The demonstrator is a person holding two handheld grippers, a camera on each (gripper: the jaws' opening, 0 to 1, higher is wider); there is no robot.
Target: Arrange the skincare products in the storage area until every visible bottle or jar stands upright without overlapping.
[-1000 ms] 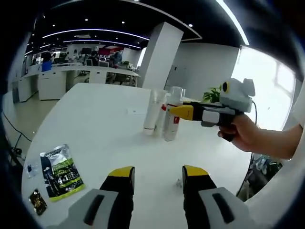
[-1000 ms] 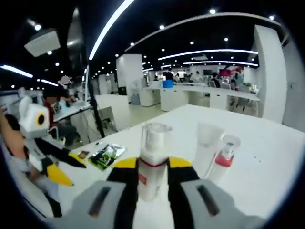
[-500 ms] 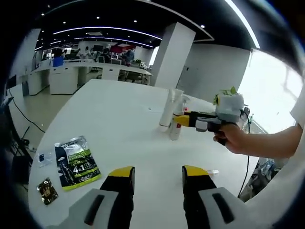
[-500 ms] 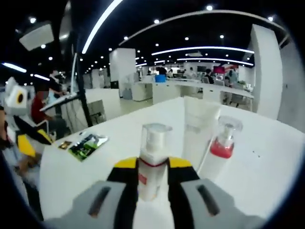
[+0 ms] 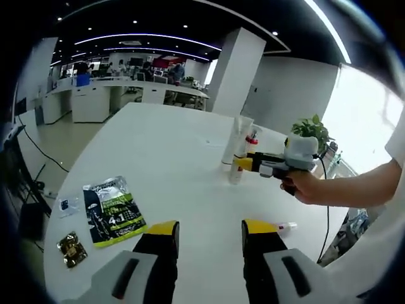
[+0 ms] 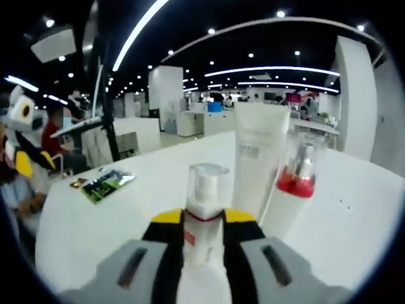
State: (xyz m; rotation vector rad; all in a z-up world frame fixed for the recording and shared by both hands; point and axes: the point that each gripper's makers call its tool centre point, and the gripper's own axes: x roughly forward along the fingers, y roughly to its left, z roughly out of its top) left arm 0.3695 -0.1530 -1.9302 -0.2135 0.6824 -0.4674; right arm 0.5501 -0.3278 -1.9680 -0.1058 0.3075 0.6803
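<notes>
My right gripper (image 6: 203, 219) is shut on a small white spray bottle (image 6: 205, 196) with a clear cap and a red band, held upright. Just behind it stand a white tube (image 6: 259, 158) and a clear-capped bottle with a red collar (image 6: 297, 183), close together. From the left gripper view, the right gripper (image 5: 243, 164) holds that bottle (image 5: 236, 173) at the table, right beside the tube (image 5: 229, 140) and the red-collared bottle (image 5: 250, 140). My left gripper (image 5: 209, 233) hangs open over the near table. A small bottle (image 5: 282, 226) lies on its side to its right.
A green packet (image 5: 114, 211) lies on the white table (image 5: 164, 152) at the left, with a small brown packet (image 5: 71, 248) and a small clear one (image 5: 65, 204) near the edge. A potted plant (image 5: 313, 126) stands at the far right. A hand (image 5: 305, 187) holds the right gripper.
The right gripper has carried the spray bottle closer to the tube and the red-collared bottle. The left gripper has drawn back and stays open.
</notes>
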